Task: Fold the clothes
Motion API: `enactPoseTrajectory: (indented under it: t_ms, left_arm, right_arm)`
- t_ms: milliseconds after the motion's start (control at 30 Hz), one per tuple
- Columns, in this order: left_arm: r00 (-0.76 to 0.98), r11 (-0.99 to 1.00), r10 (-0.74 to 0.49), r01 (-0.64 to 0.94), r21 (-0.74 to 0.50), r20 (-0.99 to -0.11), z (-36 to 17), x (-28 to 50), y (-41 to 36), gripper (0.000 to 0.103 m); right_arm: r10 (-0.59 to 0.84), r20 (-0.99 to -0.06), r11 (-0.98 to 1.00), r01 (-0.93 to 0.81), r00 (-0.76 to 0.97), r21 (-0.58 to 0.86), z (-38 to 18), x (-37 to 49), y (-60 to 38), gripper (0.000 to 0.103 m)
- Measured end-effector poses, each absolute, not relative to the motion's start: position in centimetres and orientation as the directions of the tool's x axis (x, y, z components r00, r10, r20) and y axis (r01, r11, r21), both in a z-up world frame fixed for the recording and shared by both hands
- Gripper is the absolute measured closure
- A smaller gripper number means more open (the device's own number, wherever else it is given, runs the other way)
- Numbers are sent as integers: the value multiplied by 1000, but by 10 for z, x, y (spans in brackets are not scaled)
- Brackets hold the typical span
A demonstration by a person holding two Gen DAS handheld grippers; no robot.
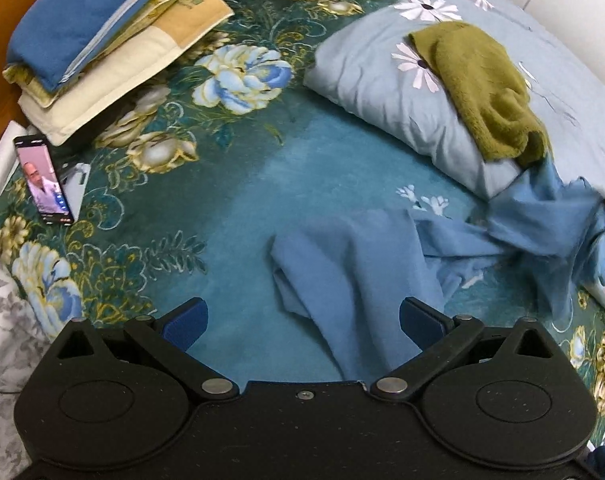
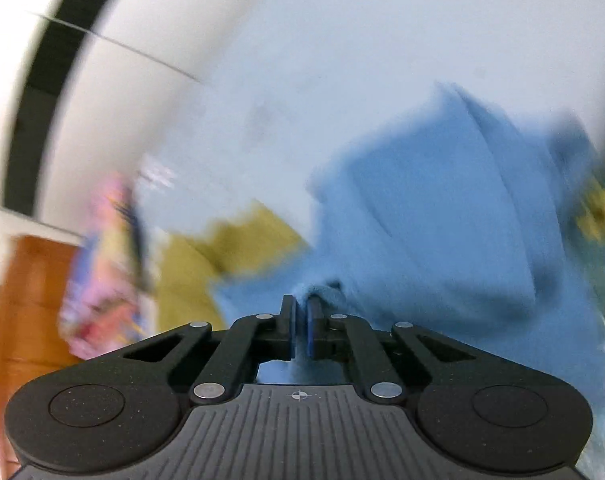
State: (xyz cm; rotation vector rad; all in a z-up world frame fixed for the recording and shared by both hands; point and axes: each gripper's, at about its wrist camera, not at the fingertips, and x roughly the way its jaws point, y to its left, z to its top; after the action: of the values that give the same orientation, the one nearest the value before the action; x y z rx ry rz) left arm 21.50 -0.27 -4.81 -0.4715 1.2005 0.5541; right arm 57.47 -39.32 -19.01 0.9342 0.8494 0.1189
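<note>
My right gripper [image 2: 301, 322] is pinching the blue garment [image 1: 354, 264], seen only in its blurred view; my left gripper [image 1: 302, 320] is hovering wide apart above it on the floral bedspread [image 1: 206, 200].

The soft blue cloth garment [image 1: 350, 264] looks matt and finely napped, creased in loose folds. It lies on a teal floral bedspread [image 1: 222, 200] of short, faintly velvety pile. The olive-green fleece garment [image 1: 482, 92] is fuzzy and coarse-looking, resting on a pale blue flower-printed cotton duvet [image 1: 366, 72] that is smooth and matt. The left gripper [image 1: 302, 324] has matt black, finely speckled plastic links, shiny round metal pins and smooth blue plastic fingers [image 1: 186, 328]. The black smartphone [image 1: 42, 180] shows a glossy glass screen. In the blurred right view, the right gripper [image 2: 301, 324] has the same matt black plastic, with a ribbed body.
</note>
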Motion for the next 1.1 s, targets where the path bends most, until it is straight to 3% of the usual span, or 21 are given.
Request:
enactPoseTrajectory:
  t_ms: [233,367,533,733,867,933,1033,1100]
  left_arm:
    - [270,813,135,-581,-50,-953,-49,229,-17,2]
    - [274,811,138,-583,-50,-952,-48,229,-17,2]
    - [274,808,138,-587,-52,-952,-50,228,-17,2]
    - [273,809,129,-585,-58,-953,-53,221,-14,2]
    - [280,801,128,-595,-67,-951,-52,212,-10,2]
    - [285,797,130,-600,-71,-950,-50,207,-7,2]
    - [295,791,142,-607,-71,-945,-44,193,-3,2]
    - [294,778,152,-624,-69,-944,-41,181,3,2]
  right_arm:
    - [453,-287,561,-20,844,827,-93,650,-417,99]
    - [408,-221,631,-98,886,770,-51,675,-420,99]
    - [425,-352,716,-72,834,695,-80,677,-405,97]
    - [460,-480,780,-82,747,620,-134,609,-373,94]
    - [624,-635,767,-203,457,608,-182,527,-307,78]
    - [670,-702,739,-308,243,599,-204,472,-263,75]
    - [666,-746,699,-371,24,611,-235,401,-208,64]
    - [644,-765,709,-364,-12,604,-250,370,-184,55]
